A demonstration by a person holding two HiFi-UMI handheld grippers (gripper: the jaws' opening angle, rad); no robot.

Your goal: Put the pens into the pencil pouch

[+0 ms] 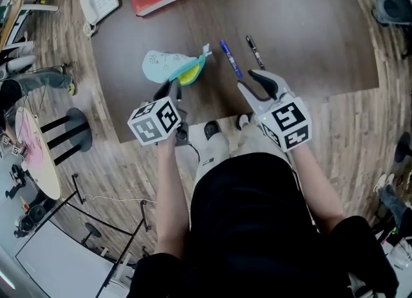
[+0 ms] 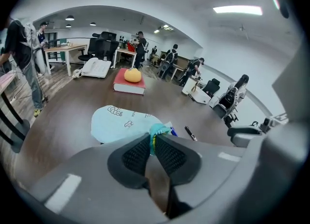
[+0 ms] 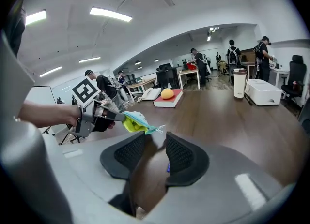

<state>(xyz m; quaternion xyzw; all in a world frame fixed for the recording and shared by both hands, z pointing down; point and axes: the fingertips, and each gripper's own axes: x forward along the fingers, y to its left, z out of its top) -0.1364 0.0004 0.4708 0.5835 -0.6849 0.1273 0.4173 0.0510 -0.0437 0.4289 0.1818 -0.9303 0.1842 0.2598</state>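
Table (image 1: 309, 46): Dark, smooth wood. I judge that a pen I nudge instead of pinch will skid or roll away across it.

Pencil pouch (image 1: 164, 65): Pale blue with a yellow-green lining, it lies left of the pens with its mouth end lifted toward me. The fabric is soft, so I expect the mouth to sag shut or fold over, and then a pen tip would catch on the rim instead of going in.

Left gripper (image 1: 172, 87): Its jaws stand narrow, pinched on the teal rim at the pouch's mouth. The bite is on a thin edge only, so a tug or a poke from a pen could pull the rim out and drop the pouch flat.

Right gripper (image 1: 246, 80): Its jaws stand apart with nothing between them, hovering near the table's front edge just short of the pens. If I come down too steeply, I risk pressing a pen against the wood and flicking it aside.

Blue pen (image 1: 230, 59): It lies on the table just right of the pouch's mouth and is the nearer target. A grip near one end would let it swing and miss the opening.

Black pen (image 1: 255, 52): It lies a little further right, apart from the blue one. I could bump it while taking the blue pen.
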